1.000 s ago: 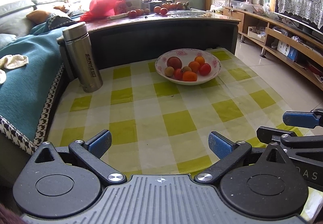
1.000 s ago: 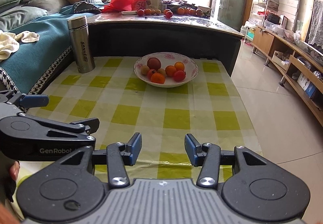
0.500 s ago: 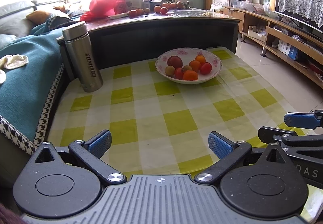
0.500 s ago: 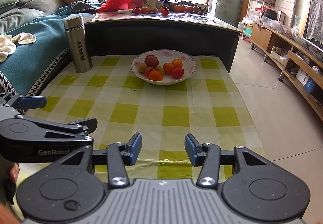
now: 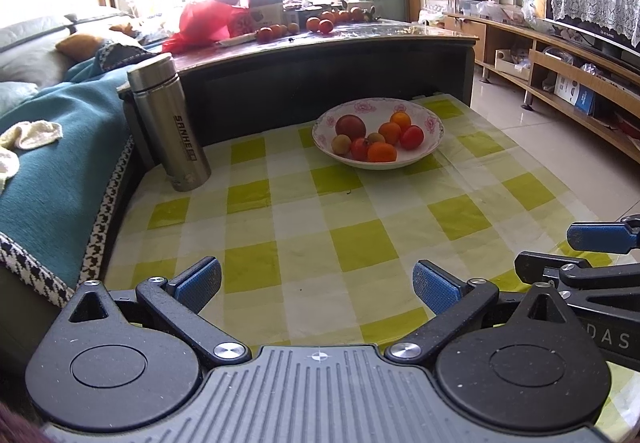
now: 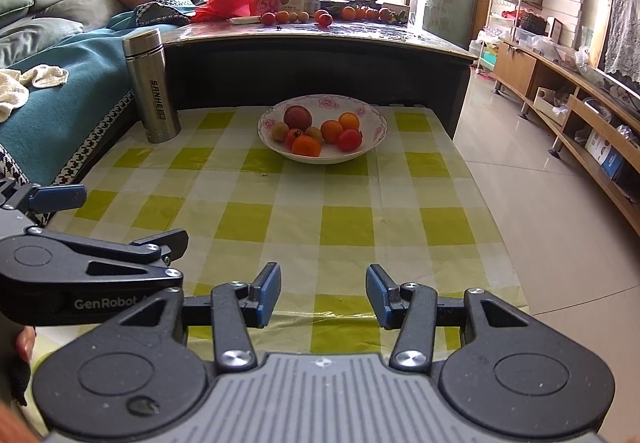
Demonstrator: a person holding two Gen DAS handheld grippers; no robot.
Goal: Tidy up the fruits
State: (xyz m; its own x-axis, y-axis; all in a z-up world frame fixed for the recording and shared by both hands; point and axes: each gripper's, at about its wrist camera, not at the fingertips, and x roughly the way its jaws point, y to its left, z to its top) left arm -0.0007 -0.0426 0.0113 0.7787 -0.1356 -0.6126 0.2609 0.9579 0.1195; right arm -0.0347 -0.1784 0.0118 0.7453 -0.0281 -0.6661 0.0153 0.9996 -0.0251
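Both tongs, left tongs (image 5: pixel 317 285) and right tongs (image 6: pixel 323 294), have edged toward the fruit bowl (image 6: pixel 378 131), jaws wide, empty.

The right gripper (image 6: pixel 322 293) is being carried forward over the checked tablecloth (image 6: pixel 340 223), so the bowl of fruit (image 6: pixel 322 133) and the steel flask (image 6: pixel 150 85) are being brought closer in its view; the left view is being shifted only slightly.
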